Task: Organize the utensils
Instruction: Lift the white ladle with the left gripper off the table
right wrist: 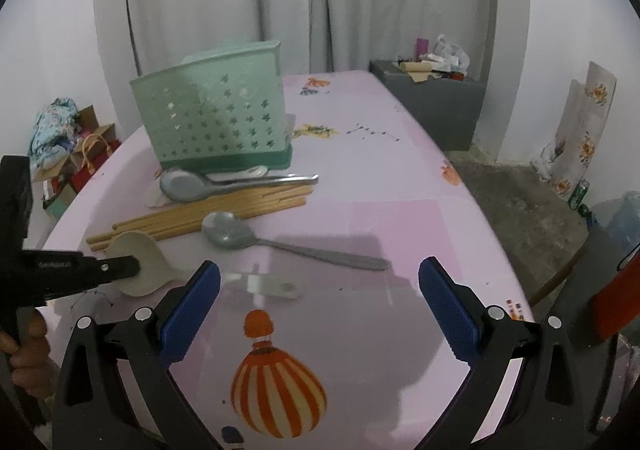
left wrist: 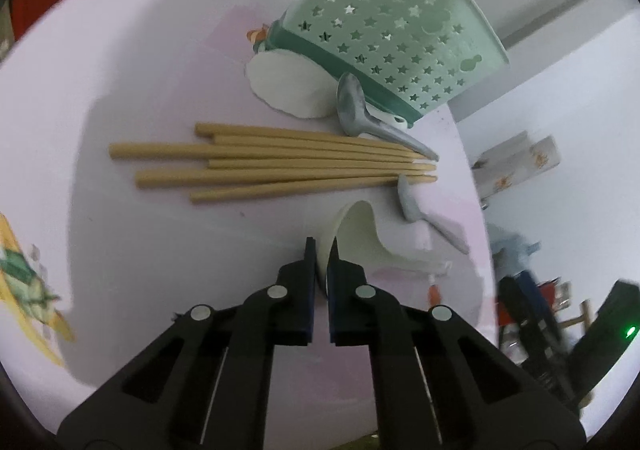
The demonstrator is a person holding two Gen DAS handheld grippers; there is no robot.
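Left jaws [left wrist: 321, 246] clamp the cream spoon's [left wrist: 360, 234] bowl; right jaws [right wrist: 319, 282] gape.

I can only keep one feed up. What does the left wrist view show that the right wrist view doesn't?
Only the left wrist view: the left tool shut on the rim of the cream spoon's bowl, seen edge-on.

Only the right wrist view: the right tool open and empty, the balloon print, and the spoon's flat handle behind the left tool.

Both: the green holder, the chopsticks and two grey spoons on the pink table.
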